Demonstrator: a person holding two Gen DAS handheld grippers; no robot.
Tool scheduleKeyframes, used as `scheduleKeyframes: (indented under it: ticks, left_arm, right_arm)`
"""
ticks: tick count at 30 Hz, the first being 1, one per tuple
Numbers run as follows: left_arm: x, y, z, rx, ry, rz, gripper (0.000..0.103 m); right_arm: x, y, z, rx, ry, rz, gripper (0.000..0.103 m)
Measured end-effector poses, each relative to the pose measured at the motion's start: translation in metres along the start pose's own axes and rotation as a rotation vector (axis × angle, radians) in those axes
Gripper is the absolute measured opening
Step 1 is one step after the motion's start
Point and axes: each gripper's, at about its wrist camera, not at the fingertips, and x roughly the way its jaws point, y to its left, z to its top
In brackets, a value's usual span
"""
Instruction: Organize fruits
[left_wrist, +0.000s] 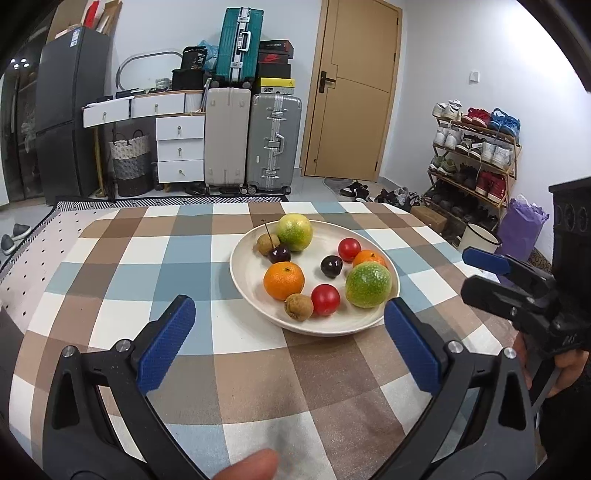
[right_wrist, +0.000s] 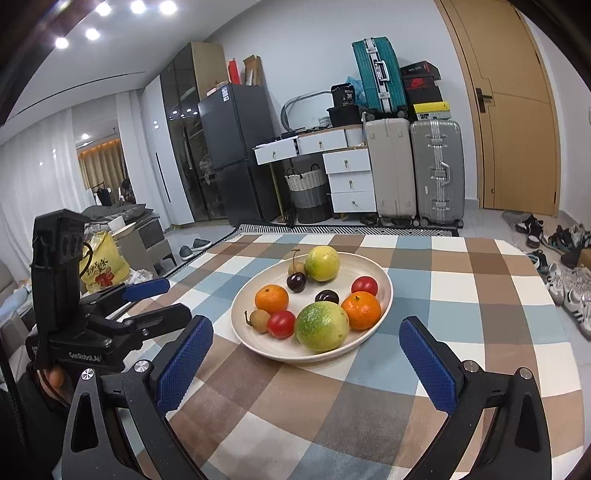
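A cream plate (left_wrist: 258, 295) (right_wrist: 251, 336) sits on the checked tablecloth and holds two green-yellow fruits (left_wrist: 368, 284) (right_wrist: 322, 326), two oranges (left_wrist: 283, 280) (right_wrist: 361, 310), two red tomatoes (left_wrist: 325, 300) (right_wrist: 281, 324), two dark cherries (left_wrist: 331, 266) (right_wrist: 296, 281) and two small brown fruits (left_wrist: 298, 307) (right_wrist: 259, 320). My left gripper (left_wrist: 290, 328) is open and empty, just in front of the plate. My right gripper (right_wrist: 306, 350) is open and empty, its fingers either side of the plate's near rim. Each gripper shows at the edge of the other's view (left_wrist: 517, 280) (right_wrist: 122, 306).
The checked tablecloth (left_wrist: 184, 258) (right_wrist: 461, 295) covers the table. Behind stand suitcases (left_wrist: 273, 144) (right_wrist: 437, 170), white drawers (left_wrist: 180, 147), a dark fridge (left_wrist: 70, 110), a wooden door (left_wrist: 354, 88) and a shoe rack (left_wrist: 476, 147). Shoes (right_wrist: 565, 273) lie on the floor.
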Motion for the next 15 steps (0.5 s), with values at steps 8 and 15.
scheduleKeyframes:
  ticks: [8,15]
  left_arm:
    - [0.0036,0.0036,-0.0037,-0.005,-0.034,0.032,0.102]
    - [0.004,0.0033,-0.004,-0.004,-0.035,0.038,0.102]
  right_arm:
    - [0.0018,0.0077,-0.0063,-0.041,-0.02,-0.02,0.103]
    - [0.0021,0.0034,-0.0068,-0.021,-0.033,-0.036,0.103]
